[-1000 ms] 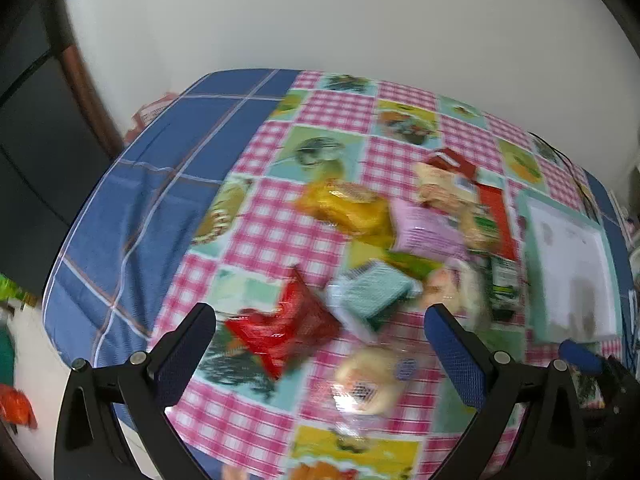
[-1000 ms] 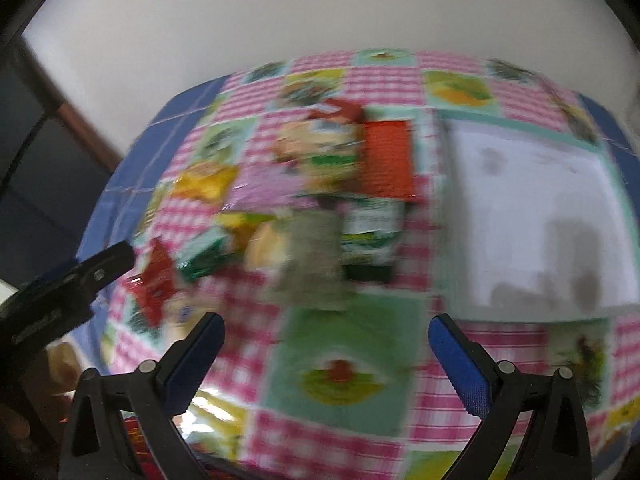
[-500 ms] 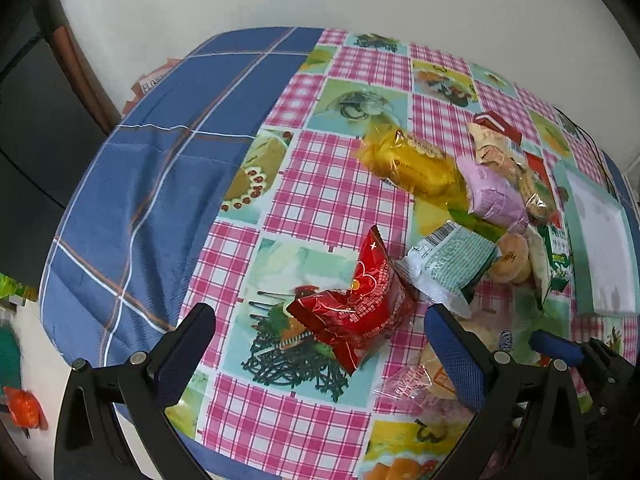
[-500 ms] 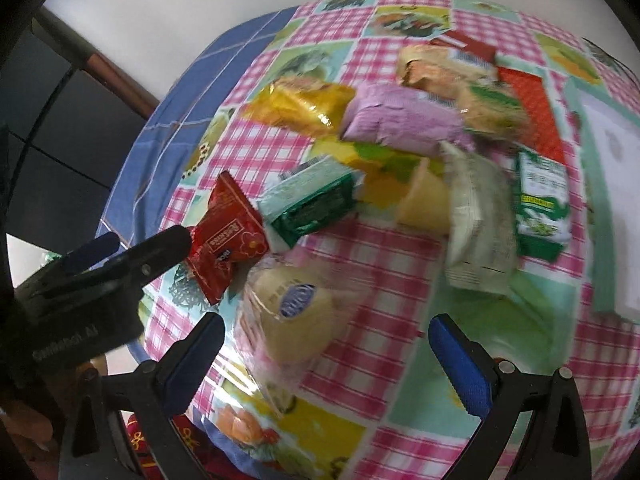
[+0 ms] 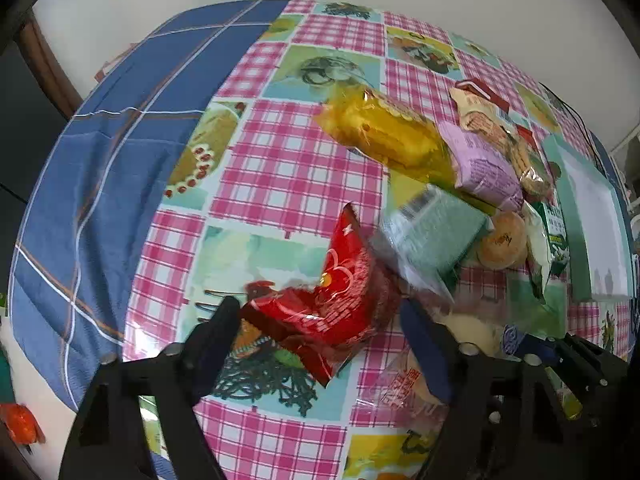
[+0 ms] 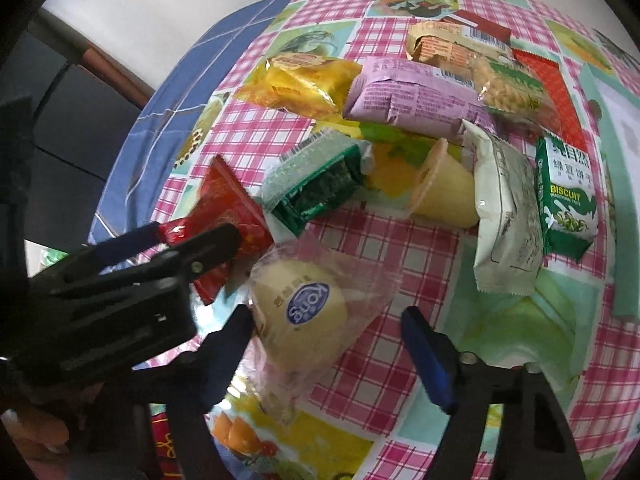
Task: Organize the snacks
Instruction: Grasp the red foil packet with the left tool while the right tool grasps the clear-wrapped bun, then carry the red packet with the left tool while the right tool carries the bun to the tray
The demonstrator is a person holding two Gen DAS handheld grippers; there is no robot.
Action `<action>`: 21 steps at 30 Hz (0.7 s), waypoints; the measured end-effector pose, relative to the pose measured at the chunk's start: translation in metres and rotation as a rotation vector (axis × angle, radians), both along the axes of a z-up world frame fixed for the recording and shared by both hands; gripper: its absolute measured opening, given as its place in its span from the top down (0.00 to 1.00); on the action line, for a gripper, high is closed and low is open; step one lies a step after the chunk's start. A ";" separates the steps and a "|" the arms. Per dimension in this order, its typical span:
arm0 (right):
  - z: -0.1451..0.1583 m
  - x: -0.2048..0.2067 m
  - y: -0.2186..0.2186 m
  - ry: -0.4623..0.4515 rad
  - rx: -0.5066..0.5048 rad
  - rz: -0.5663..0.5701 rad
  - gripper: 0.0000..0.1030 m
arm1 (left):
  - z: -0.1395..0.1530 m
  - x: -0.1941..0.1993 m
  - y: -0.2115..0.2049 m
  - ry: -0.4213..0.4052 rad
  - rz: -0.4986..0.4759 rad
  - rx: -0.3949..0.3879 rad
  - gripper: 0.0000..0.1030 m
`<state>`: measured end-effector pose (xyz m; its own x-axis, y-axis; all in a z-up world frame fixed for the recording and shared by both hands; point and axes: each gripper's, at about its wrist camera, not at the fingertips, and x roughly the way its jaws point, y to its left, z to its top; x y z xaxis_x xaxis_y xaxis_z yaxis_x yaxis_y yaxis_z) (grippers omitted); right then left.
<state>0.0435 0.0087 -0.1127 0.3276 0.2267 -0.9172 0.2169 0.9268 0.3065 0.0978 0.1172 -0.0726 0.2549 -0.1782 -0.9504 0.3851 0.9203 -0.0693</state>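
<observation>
My left gripper (image 5: 320, 320) is open, its jaws on either side of a red snack packet (image 5: 332, 300) lying on the checked tablecloth. My right gripper (image 6: 328, 324) is open around a clear bag with a pale bun (image 6: 304, 312); its left finger touches the bag. The left gripper (image 6: 192, 240) also shows in the right wrist view, straddling the red packet (image 6: 232, 208). Behind lie a green packet (image 6: 316, 184), a yellow packet (image 6: 304, 80), a purple packet (image 6: 412, 96), a jelly cup (image 6: 444, 192), a white packet (image 6: 508, 216) and a green biscuit packet (image 6: 568, 196).
A teal-rimmed white tray (image 5: 592, 220) lies at the right of the table. More snack packets (image 6: 460, 44) sit at the back near an orange-red packet (image 6: 548, 88). The blue cloth border (image 5: 100, 152) falls off the table's left edge. A white wall stands behind.
Both grippers have come down and forward. The left one now straddles the red packet and the right one straddles the bun bag. The snacks loom larger.
</observation>
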 end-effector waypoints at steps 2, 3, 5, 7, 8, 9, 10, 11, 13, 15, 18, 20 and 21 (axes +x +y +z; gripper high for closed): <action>0.001 -0.002 -0.003 -0.008 0.022 -0.008 0.39 | -0.002 0.000 -0.001 0.005 -0.001 -0.012 0.29; 0.001 -0.002 -0.004 -0.013 0.037 -0.012 0.46 | -0.002 -0.001 -0.002 0.003 -0.005 -0.014 0.29; 0.000 -0.002 -0.005 -0.015 0.051 -0.013 0.47 | -0.001 -0.001 -0.004 -0.001 -0.012 -0.016 0.31; 0.001 -0.004 -0.006 -0.018 0.066 -0.014 0.52 | 0.000 -0.002 -0.006 -0.007 -0.014 -0.019 0.32; 0.001 -0.004 -0.006 -0.020 0.072 -0.014 0.52 | 0.000 -0.003 -0.006 -0.010 -0.013 -0.019 0.34; 0.002 -0.005 -0.006 -0.022 0.070 -0.014 0.53 | 0.001 -0.003 -0.007 -0.013 -0.013 -0.021 0.35; 0.003 -0.005 -0.006 -0.025 0.068 -0.016 0.54 | 0.001 -0.004 -0.006 -0.015 -0.013 -0.023 0.36; 0.004 -0.006 -0.007 -0.029 0.068 -0.018 0.54 | 0.002 -0.004 -0.006 -0.018 -0.011 -0.025 0.38; 0.006 -0.008 -0.009 -0.033 0.070 -0.019 0.55 | 0.004 -0.006 -0.004 -0.019 -0.006 -0.030 0.39; 0.008 -0.011 -0.012 -0.036 0.067 -0.019 0.56 | 0.004 -0.006 -0.004 -0.020 -0.002 -0.029 0.40; 0.013 -0.017 -0.020 -0.041 0.066 -0.029 0.57 | 0.005 -0.008 -0.002 -0.020 0.003 -0.030 0.40; 0.016 -0.021 -0.025 -0.046 0.055 -0.034 0.57 | 0.005 -0.010 -0.003 -0.019 -0.003 -0.026 0.41; 0.018 -0.023 -0.028 -0.046 0.051 -0.036 0.57 | 0.005 -0.011 -0.004 -0.017 -0.009 -0.020 0.41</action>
